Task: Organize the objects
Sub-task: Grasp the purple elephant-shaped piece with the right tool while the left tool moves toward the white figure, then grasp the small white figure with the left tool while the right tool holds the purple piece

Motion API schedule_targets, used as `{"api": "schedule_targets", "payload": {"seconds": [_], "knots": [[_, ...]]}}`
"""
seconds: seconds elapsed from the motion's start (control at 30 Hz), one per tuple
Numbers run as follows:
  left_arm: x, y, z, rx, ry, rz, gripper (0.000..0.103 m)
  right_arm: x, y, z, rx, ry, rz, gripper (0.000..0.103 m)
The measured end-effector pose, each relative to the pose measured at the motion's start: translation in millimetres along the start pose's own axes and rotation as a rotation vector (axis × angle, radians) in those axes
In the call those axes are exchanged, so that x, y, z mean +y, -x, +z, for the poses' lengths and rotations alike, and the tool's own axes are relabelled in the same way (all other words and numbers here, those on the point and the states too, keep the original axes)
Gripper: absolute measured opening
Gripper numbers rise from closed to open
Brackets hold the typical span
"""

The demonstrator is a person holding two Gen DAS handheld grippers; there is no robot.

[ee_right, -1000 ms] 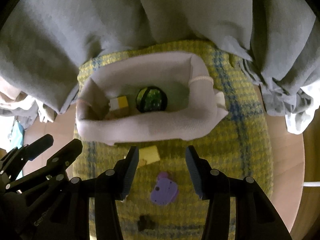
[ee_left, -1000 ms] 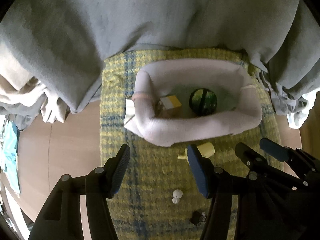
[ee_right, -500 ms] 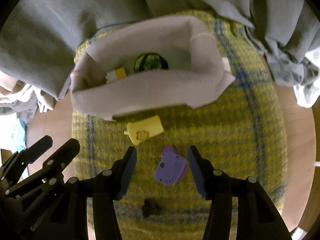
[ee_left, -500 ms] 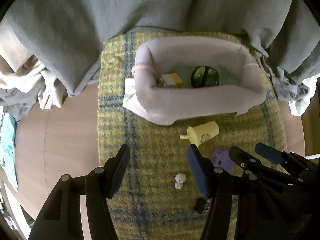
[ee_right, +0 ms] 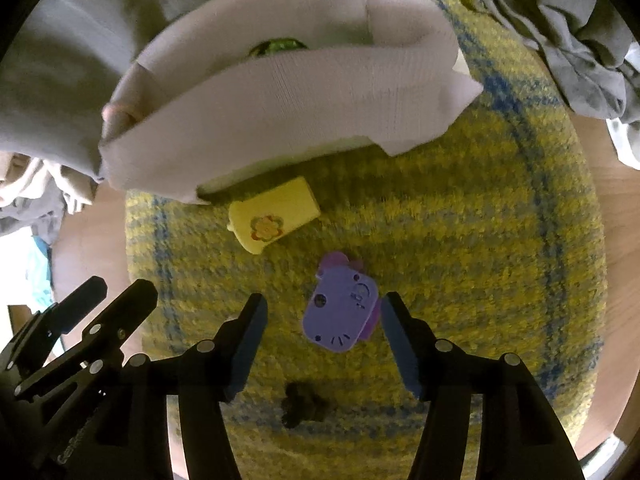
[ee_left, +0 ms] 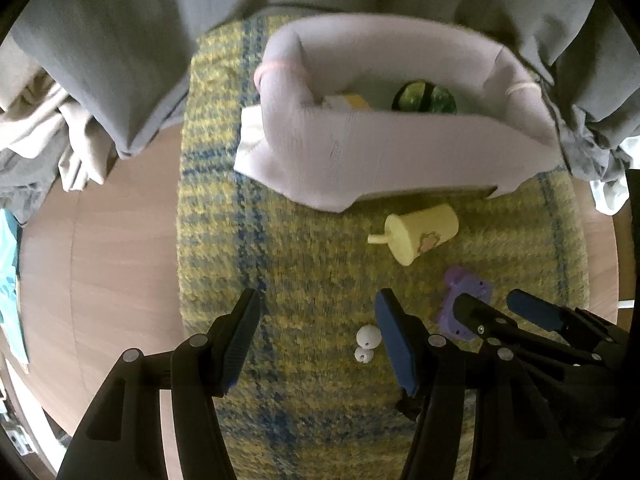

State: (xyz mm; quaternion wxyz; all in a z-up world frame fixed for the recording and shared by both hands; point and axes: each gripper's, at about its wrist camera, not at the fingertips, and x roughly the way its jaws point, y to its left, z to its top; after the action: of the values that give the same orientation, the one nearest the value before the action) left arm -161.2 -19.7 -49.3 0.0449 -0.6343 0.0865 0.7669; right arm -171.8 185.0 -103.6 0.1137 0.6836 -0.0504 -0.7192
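Your right gripper (ee_right: 322, 316) hangs with its jaws wide over the yellow-and-blue plaid mat (ee_right: 460, 240), and nothing is between them but the purple toy camera (ee_right: 340, 312), which lies flat on the mat. The camera's right edge sits just beside your right-hand fingertip; the pictures do not show whether they touch. Raised marks show on the camera's face, but none of them can be read as letters.

Your left gripper (ee_left: 316, 320) is also wide open and holds nothing. A small white two-knobbed piece (ee_left: 367, 342) lies on the mat just inside its right finger.

The yellow toy cup (ee_right: 274, 216) lies on its side between the camera and the pale pink fabric basket (ee_right: 280, 92), close to the basket's near wall. A flower sticker in pink, orange and yellow shows on its side; in the left view its short straw points left. Inside the basket you can see a green ball with dark stripes (ee_left: 424, 98) and a yellow-and-white block (ee_left: 346, 101).

A small dark object (ee_right: 300, 400), too dim to name, lies on the mat below your right jaws. Faint lettering runs along the left gripper's body in the right view, but it is too blurred to read. Grey cloth (ee_left: 140, 40) is heaped behind the basket.
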Motion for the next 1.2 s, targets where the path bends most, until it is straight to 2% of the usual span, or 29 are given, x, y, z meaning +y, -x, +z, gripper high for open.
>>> {"api": "schedule_targets", "payload": {"seconds": [0.47,0.63,0.73,1.2], "knots": [[3.0,-34.2,-3.8,0.082,0.012,0.024,0.058,0.8,-35.4,-0.9,0.061,0.022,-0.06,0.059],[2.0,-42.6,-5.7,0.108,0.012,0.004,0.058,-0.4,-44.2,-2.6,0.073,0.023,-0.09,0.058],[-0.1,-44.2,-7.3,0.116,0.009,-0.008,0.058,-0.4,-44.0,-4.4,0.06,0.031,-0.115,0.051],[1.7,-41.1,-16.9,0.132,0.013,-0.125,0.057,-10.2,-15.5,-19.8,-0.022,0.006,-0.136,0.05]]}}
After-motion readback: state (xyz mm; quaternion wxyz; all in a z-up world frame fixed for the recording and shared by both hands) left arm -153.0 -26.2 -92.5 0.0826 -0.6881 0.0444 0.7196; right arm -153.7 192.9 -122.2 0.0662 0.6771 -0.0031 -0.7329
